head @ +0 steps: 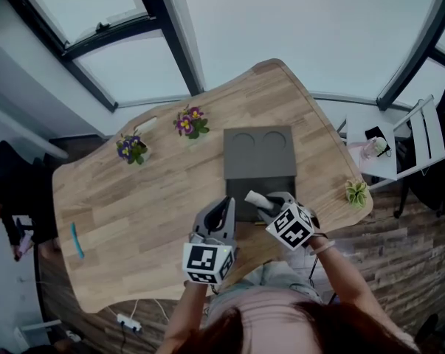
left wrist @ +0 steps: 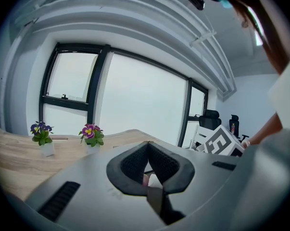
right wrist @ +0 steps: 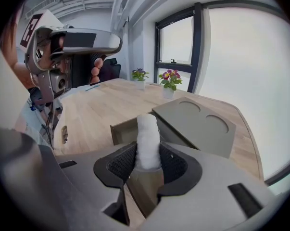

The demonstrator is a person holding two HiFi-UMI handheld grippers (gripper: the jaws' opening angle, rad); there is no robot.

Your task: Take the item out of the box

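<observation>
A grey box (head: 259,167) lies open on the wooden table (head: 133,205), its flat lid (right wrist: 197,121) showing two round recesses. My right gripper (head: 257,199) hovers over the box's near end, shut on a white cylindrical roll (right wrist: 147,139) that sticks up between the pads, above the box's open tray (right wrist: 125,129). Just to the left, my left gripper (head: 225,208) is raised near the table's front edge; its jaws meet at the tips (left wrist: 147,144) with nothing seen between them. The right gripper's marker cube (left wrist: 221,141) shows in the left gripper view.
Two potted purple flowers (head: 132,149) (head: 191,122) stand at the far left of the table, and a small green plant (head: 356,192) at its right edge. A blue pen (head: 77,240) lies near the left. A white side table (head: 399,142) stands to the right, a person (head: 1,190) at far left.
</observation>
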